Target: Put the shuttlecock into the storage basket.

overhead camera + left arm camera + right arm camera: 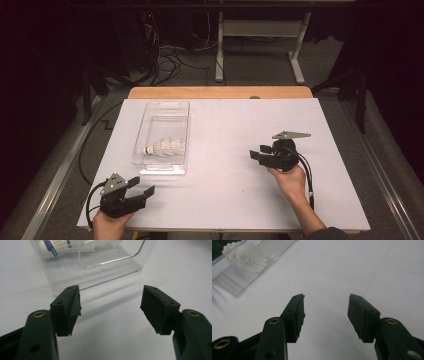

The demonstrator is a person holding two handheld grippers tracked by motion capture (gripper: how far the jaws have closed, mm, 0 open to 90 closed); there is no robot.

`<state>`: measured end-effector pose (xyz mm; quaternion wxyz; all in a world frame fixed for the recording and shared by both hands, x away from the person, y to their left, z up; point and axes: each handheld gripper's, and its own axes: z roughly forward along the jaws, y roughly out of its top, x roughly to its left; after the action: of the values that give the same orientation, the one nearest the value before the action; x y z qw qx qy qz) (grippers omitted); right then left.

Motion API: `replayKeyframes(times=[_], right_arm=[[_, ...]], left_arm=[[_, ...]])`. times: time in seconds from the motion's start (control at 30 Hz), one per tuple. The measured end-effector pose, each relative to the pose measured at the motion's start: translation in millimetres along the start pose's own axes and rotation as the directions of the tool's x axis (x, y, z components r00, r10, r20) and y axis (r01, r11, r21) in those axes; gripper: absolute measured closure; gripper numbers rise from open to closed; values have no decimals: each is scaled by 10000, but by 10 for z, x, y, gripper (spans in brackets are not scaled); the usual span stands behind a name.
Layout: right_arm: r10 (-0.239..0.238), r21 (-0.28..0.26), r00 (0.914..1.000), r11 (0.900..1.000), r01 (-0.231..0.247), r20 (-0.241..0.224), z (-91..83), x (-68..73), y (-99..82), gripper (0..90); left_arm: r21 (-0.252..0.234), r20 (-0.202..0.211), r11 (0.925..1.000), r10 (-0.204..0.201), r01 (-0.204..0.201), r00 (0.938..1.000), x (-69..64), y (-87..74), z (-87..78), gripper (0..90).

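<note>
Currently your left claw (142,189) and right claw (257,152) both stand released, gripping nothing, over the white surface (225,175). Your shuttlecocks (165,147) lie nested inside the clear tray (145,125), between and beyond the claws. How many are stacked is hard to tell, and the left gripper view cuts them off.

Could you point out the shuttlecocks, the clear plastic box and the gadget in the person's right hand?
shuttlecocks (165,147): high view, on the white feather skirt.
clear plastic box (168,105): high view, on its far rim by the handle cut-out.
right gripper (258,152): high view, midway between the tips of its open fingers.
</note>
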<state>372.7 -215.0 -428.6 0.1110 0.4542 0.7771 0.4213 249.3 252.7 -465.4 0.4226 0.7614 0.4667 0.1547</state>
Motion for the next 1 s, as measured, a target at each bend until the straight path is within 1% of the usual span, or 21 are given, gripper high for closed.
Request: replayKeyframes(times=[0.27, 0.37, 0.47, 0.73, 0.8, 1.0], right_arm=[[26, -15, 10000, 10000, -26, 47, -54, -37, -54, 478], [217, -61, 9998, 9997, -217, -4, -73, -63, -82, 478], [138, -100, 9998, 9999, -137, 145, -98, -85, -110, 475], [167, -193, 9994, 9997, -161, 304, -149, -126, -162, 462], [241, -219, 9992, 9995, -234, 329, -163, -136, -176, 460], [183, -328, 9989, 9993, -170, 420, -202, -152, -219, 458]], left_arm=[[-3, -7, 10000, -2, 2, 10000, 0, 1, -1, 331], [-5, -15, 10000, 4, -4, 10000, -1, 1, -1, 330], [-10, -16, 10000, -5, 5, 10000, 0, 1, -2, 330], [-11, -22, 10000, 4, -4, 10000, -2, 1, -2, 330], [-3, -20, 10000, 16, -16, 10000, -2, 2, -1, 331], [-15, -24, 10000, 8, -8, 10000, -2, 2, -2, 331]])
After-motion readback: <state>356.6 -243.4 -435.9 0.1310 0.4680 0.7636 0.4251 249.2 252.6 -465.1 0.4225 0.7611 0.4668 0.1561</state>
